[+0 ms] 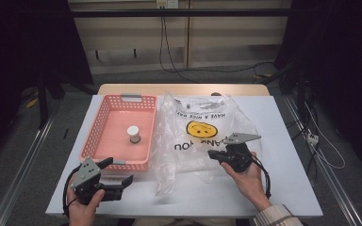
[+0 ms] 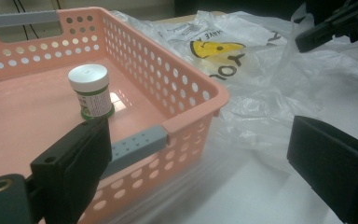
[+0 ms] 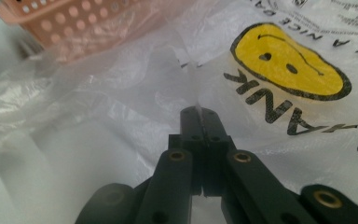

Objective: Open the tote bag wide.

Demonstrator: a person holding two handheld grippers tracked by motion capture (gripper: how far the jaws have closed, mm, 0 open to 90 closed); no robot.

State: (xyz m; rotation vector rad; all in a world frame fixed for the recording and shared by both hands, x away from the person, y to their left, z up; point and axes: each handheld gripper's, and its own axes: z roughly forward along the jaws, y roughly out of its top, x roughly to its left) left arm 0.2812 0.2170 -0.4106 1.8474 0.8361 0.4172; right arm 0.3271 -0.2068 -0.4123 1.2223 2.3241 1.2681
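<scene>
The right gripper [image 3: 199, 113] has its fingers clamped on a fold of the plastic bag [image 1: 202, 134], which lies on the tabletop [image 1: 283, 141] just right of the pink basket [image 1: 104, 113], while the left gripper [image 1: 118, 172], fingers apart, waits near the basket's front corner, left of the bag.

1. One white table [image 1: 283, 188], reaching from the near edge to the far end of the scene.
2. One pink basket [image 1: 99, 122] with holes in its walls, on the left half of the table.
3. Two grey handles on that basket: one on its far wall [image 1: 131, 97], one on its near wall [image 2: 137, 145].
4. One small white-capped bottle [image 1: 133, 134], standing upright inside the basket.
5. One clear plastic bag [image 1: 193, 155], lying just right of the basket.
6. One yellow smiley face [image 1: 199, 128] printed on the bag.
7. Two black grippers, each held in one hand: the left gripper [image 1: 118, 176] near left, the right gripper [image 1: 212, 153] right of it over the bag.
</scene>
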